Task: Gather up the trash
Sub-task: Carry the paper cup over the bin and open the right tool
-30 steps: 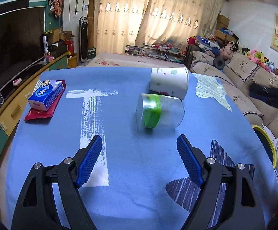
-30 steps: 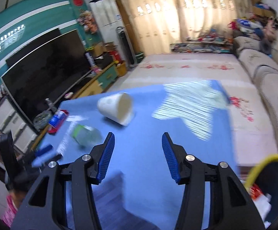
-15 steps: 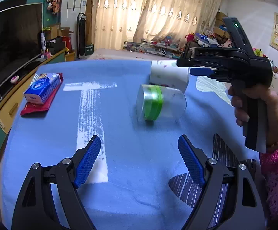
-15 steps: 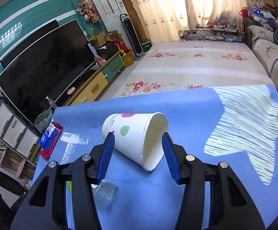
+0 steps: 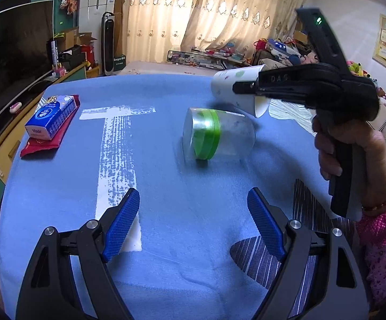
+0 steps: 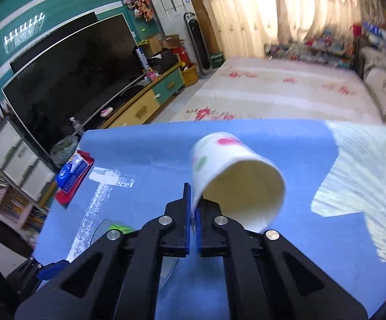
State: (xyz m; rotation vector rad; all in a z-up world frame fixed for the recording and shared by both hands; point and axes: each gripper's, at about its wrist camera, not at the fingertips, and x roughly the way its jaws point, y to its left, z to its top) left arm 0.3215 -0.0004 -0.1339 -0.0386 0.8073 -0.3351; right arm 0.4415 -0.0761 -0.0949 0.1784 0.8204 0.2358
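A white paper cup [image 6: 233, 173] with red and green prints is pinched by its rim wall in my right gripper [image 6: 193, 208], which is shut on it and holds it lifted above the blue tablecloth. In the left wrist view the same cup [image 5: 230, 88] hangs from the right gripper [image 5: 246, 90] at the upper right. A clear plastic jar with a green band [image 5: 214, 136] lies on its side on the cloth, beyond my left gripper [image 5: 193, 221]. The left gripper is open and empty, low over the cloth.
A blue tissue pack on a red packet [image 5: 51, 120] lies at the table's left edge. The blue tablecloth [image 5: 166, 186] has white and striped patches. A TV cabinet [image 6: 145, 104] stands left, sofas to the right.
My right gripper has closed on the paper cup's rim and lifted it off the cloth. The left gripper has stayed open and nearly still.
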